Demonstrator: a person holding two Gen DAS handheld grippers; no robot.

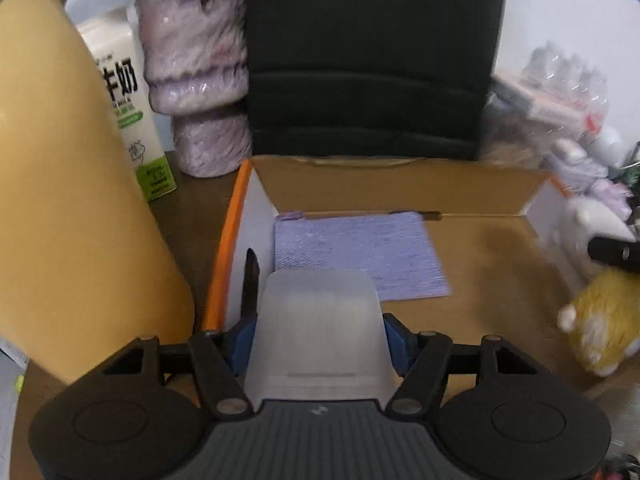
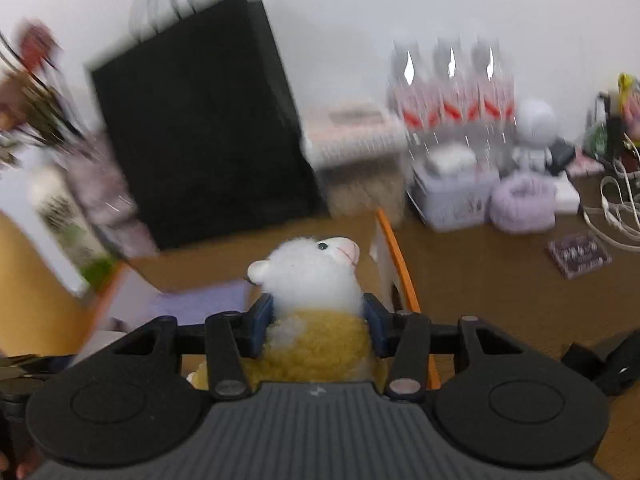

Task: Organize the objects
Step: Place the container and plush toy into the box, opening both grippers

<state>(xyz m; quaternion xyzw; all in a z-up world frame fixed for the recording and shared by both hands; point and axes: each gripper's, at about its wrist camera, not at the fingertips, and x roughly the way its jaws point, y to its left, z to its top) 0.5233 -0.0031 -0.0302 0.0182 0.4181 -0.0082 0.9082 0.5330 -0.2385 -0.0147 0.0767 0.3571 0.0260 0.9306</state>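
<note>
- A cluttered brown desk (image 2: 480,272) against a white wall carries an open cardboard box (image 1: 400,184).
- The left gripper (image 1: 318,340) pinches a translucent plastic cup (image 1: 316,320) over the box, near a purple cloth (image 1: 360,256).
- The right gripper (image 2: 318,320) clamps a plush sheep (image 2: 316,280) at the box's orange edge (image 2: 400,264).
- Risk, as I judge it: the sheep catching on that edge, or the two grippers crowding each other.
</note>
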